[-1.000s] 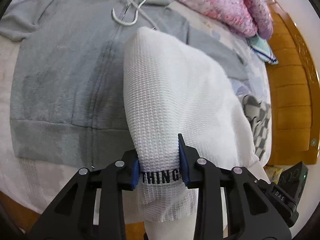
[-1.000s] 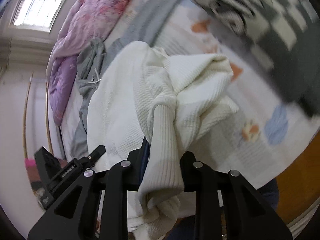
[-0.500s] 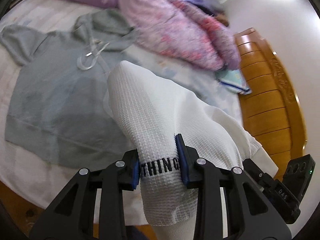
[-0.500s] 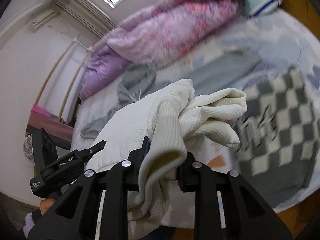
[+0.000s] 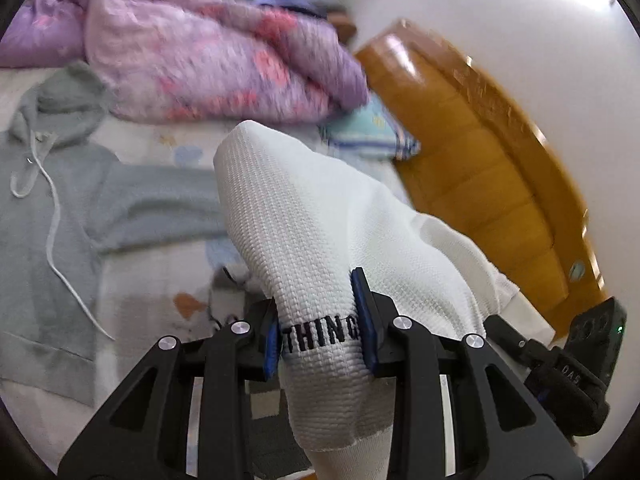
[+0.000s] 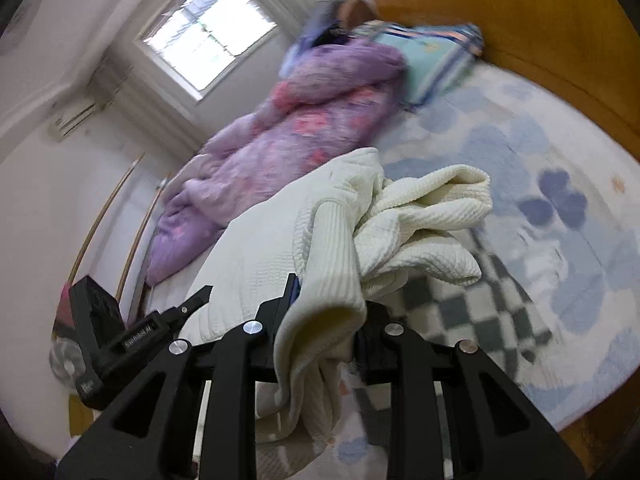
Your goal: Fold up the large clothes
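A white waffle-knit sweater (image 5: 320, 220) hangs between both grippers above the bed. My left gripper (image 5: 318, 320) is shut on its hem by the black lettering. My right gripper (image 6: 326, 308) is shut on a ribbed cuff or edge of the same sweater (image 6: 404, 216), whose folds bunch up ahead of the jaws. The other gripper shows at the right of the left wrist view (image 5: 576, 368) and at the left of the right wrist view (image 6: 120, 336).
A grey zip hoodie (image 5: 52, 208) lies flat on the patterned bed sheet (image 6: 560, 168). A purple floral duvet (image 5: 208, 52) is heaped at the back. A wooden headboard (image 5: 492, 176) stands right. A checkered garment (image 6: 480, 304) lies under the sweater.
Both grippers have lifted and tilted up with the sweater and swung toward the headboard. The hoodie has slid to the left edge of the left wrist view.
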`<state>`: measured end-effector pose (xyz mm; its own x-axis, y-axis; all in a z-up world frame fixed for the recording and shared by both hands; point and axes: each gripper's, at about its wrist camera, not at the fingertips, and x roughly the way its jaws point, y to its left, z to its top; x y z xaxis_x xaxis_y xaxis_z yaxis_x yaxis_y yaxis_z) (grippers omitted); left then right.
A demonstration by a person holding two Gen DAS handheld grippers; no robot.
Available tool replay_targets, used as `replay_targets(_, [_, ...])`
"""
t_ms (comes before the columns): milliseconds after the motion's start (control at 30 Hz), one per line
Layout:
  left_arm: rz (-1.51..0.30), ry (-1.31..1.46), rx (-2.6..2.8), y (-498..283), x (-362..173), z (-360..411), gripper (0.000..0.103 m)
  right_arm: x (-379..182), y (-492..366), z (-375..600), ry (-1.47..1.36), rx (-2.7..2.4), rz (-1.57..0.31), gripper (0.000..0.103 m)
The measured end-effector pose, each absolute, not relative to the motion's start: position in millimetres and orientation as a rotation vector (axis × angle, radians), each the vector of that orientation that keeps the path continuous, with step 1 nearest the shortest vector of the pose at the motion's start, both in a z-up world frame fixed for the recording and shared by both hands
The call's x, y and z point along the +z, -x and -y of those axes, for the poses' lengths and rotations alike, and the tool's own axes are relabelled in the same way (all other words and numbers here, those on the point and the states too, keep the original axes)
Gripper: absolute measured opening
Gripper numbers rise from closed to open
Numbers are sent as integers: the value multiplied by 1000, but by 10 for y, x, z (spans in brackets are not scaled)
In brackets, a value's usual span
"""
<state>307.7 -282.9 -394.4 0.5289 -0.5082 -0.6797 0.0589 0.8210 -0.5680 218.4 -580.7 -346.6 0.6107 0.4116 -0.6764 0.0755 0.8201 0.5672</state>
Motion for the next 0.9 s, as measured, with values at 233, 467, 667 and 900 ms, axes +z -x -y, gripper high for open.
replay_targets(233, [-1218,459,-325,-3120,-4990,3279,30,-4592,-1944,6102,-660,52,-1134,22])
replay_targets(467, [-1316,387,-294,-3030,-5436,3200,37,-5161,-1713,6077,-705,10,-1249,23])
replay_targets(667, [-1349,344,-298,-3109,-5489,3307,46,-5270,-1784,6039,-609,-28,-1303,31])
replay_targets(900, [-1341,327,-237,-3121,-5309,3175,78,-5060,-1806,6035,-482,-109,-1376,48])
